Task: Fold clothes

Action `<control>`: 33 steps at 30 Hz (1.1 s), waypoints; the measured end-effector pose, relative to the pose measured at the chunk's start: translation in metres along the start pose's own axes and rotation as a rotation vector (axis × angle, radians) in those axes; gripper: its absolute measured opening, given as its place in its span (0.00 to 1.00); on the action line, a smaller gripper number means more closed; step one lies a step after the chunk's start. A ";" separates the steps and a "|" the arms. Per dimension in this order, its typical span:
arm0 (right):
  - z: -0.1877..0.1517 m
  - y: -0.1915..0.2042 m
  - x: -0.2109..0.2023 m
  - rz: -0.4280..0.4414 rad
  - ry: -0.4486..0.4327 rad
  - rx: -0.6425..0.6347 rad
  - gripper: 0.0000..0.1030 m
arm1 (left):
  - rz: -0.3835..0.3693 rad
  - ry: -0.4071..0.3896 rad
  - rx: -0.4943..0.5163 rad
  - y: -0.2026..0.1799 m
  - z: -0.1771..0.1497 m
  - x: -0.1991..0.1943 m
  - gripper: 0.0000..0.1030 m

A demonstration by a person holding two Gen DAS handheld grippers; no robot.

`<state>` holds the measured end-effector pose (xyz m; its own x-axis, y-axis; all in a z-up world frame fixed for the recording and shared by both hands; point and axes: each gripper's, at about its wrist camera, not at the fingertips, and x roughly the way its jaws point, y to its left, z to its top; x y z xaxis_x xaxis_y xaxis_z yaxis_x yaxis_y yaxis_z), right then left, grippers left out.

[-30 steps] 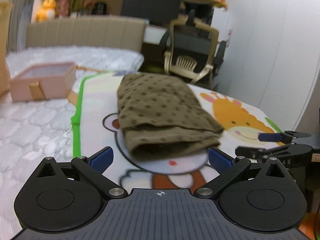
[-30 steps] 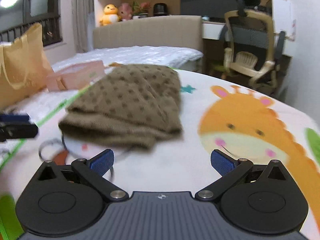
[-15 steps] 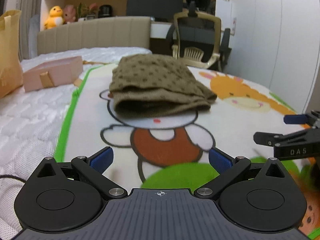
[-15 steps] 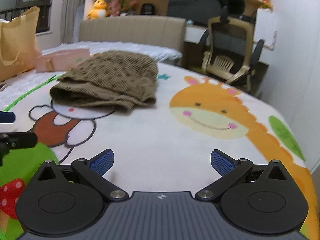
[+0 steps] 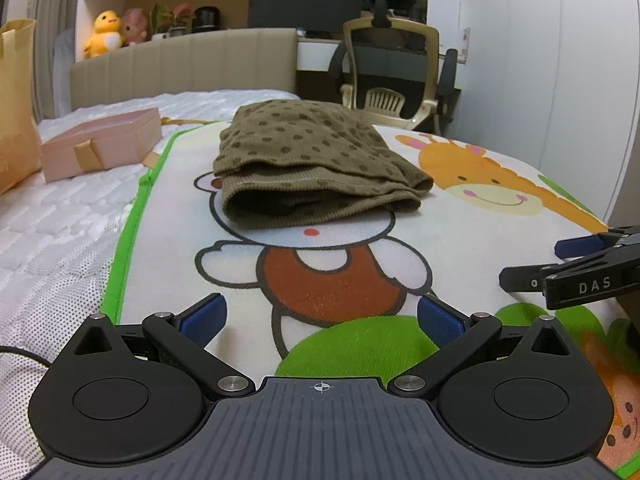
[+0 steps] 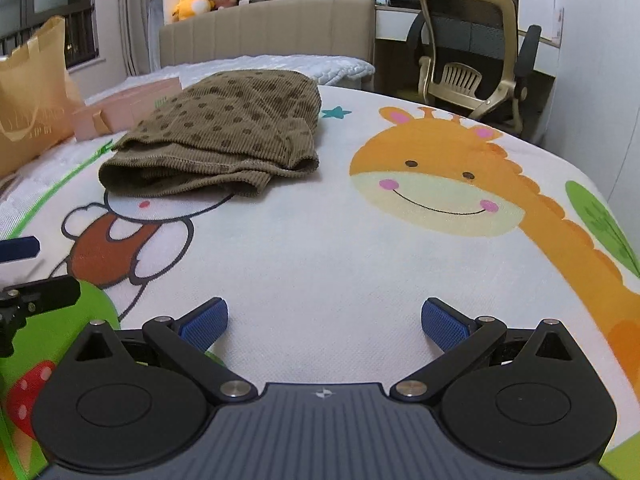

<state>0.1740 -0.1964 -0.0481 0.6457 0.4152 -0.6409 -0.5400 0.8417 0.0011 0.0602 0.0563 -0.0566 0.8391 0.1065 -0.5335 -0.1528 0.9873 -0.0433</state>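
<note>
Both jaws now farther from folded garment (image 5: 316, 168) ahead.

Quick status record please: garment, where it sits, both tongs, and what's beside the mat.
garment: brown polka-dot corduroy garment, folded into a compact stack, lying flat
surface: cartoon-print play mat with giraffe and bear figures, spread on the white quilted mattress
left tongs: open, empty, apart from the garment
right tongs: open, empty, over bare mat
beside mat: pink lidded gift box on the mattress; tan paper bag further left
background: beige office chair
</note>
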 end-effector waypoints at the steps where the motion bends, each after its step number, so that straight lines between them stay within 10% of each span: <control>1: 0.000 0.002 0.000 -0.006 0.001 -0.006 1.00 | -0.001 0.001 -0.001 0.000 0.000 0.000 1.00; 33: 0.000 0.001 0.001 -0.003 -0.001 0.004 1.00 | -0.004 0.035 -0.032 0.005 0.001 0.005 1.00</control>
<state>0.1743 -0.1945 -0.0486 0.6481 0.4132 -0.6398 -0.5359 0.8443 0.0025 0.0645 0.0624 -0.0588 0.8208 0.0974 -0.5628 -0.1664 0.9834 -0.0726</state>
